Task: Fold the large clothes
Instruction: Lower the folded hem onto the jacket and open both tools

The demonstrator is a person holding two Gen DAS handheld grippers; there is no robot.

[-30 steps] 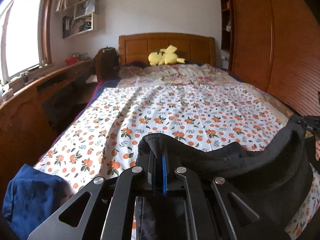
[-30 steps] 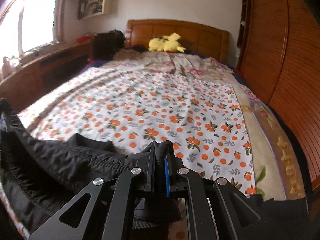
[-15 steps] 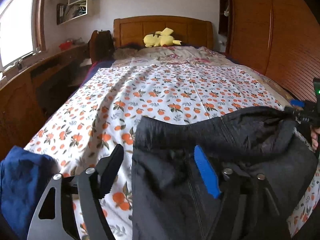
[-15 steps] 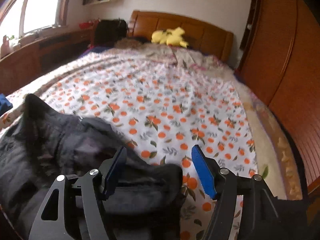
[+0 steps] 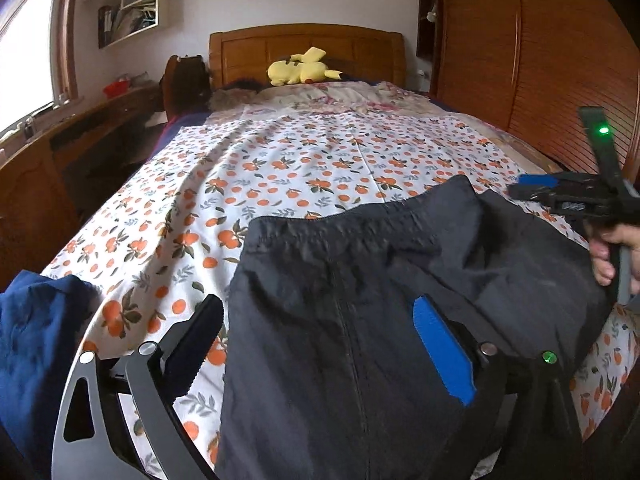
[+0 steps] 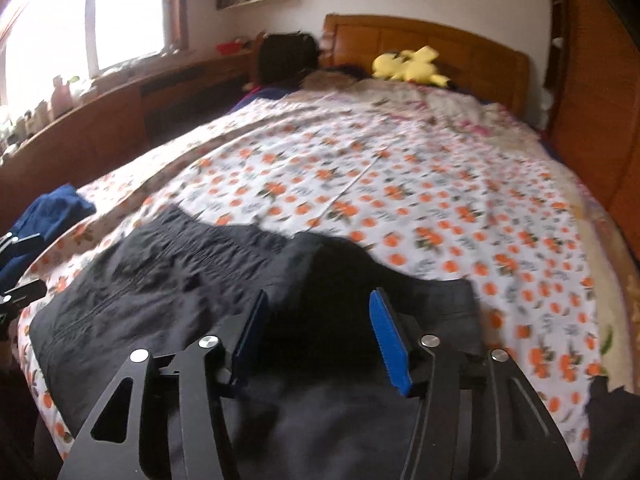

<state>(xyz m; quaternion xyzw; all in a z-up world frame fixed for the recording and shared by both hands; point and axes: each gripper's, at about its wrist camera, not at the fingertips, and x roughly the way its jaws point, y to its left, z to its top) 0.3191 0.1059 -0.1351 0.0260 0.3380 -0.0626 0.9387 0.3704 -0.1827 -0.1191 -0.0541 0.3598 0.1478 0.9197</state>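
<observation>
Because the black garment (image 5: 360,320) must lie flat on the bed (image 5: 320,160), my left hand-held gripper (image 5: 320,344) is opening wide around it, while my right hand-held gripper (image 6: 316,336) is closing over the cloth, not yet pinching.

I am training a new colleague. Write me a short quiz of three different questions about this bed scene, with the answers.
1. True or false: the left gripper is clamped on the black garment.
2. Which lies at the near left edge of the bed? A) a red towel B) a blue cloth C) a grey pillow
3. Fill in: the yellow plush toy lies before the wooden ____.

Key:
1. False; its jaws are opening, pads clear of the fabric.
2. B, the blue cloth.
3. headboard.
</observation>
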